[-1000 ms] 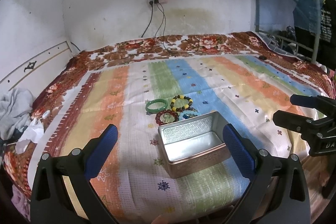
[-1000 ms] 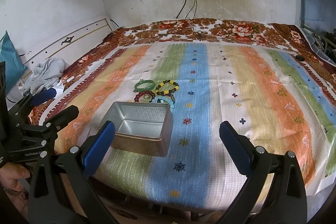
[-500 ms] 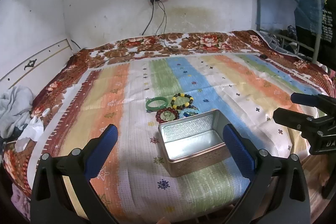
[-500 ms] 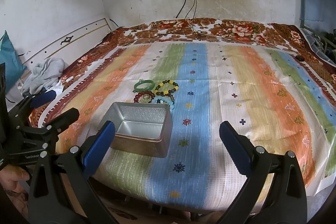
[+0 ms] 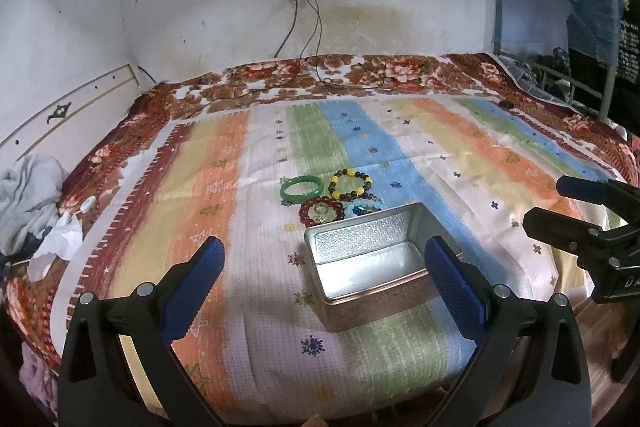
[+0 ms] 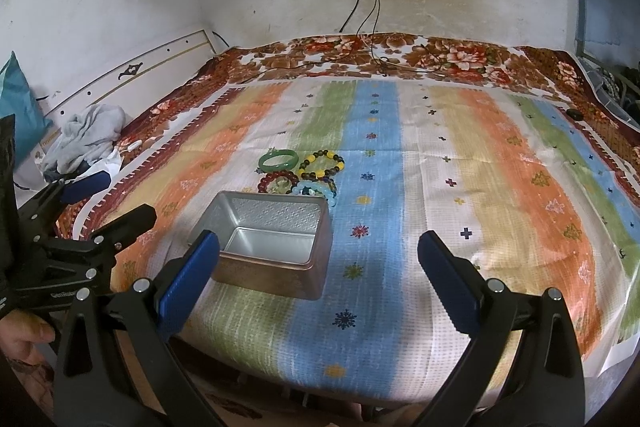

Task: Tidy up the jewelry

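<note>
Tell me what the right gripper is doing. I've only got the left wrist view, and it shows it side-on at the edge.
Observer: The right gripper has its fingers wide open with nothing between them, aimed just right of the tin.
Operator: Is the pale blue bracelet all there? The tin hides part of it for me.
Observer: Most of the pale blue bracelet shows as a ring, lying close behind the tin's far right corner.
Operator: Anything off to my left?
Observer: A teal cushion stands at the far left, beyond the grey cloth heap.
</note>
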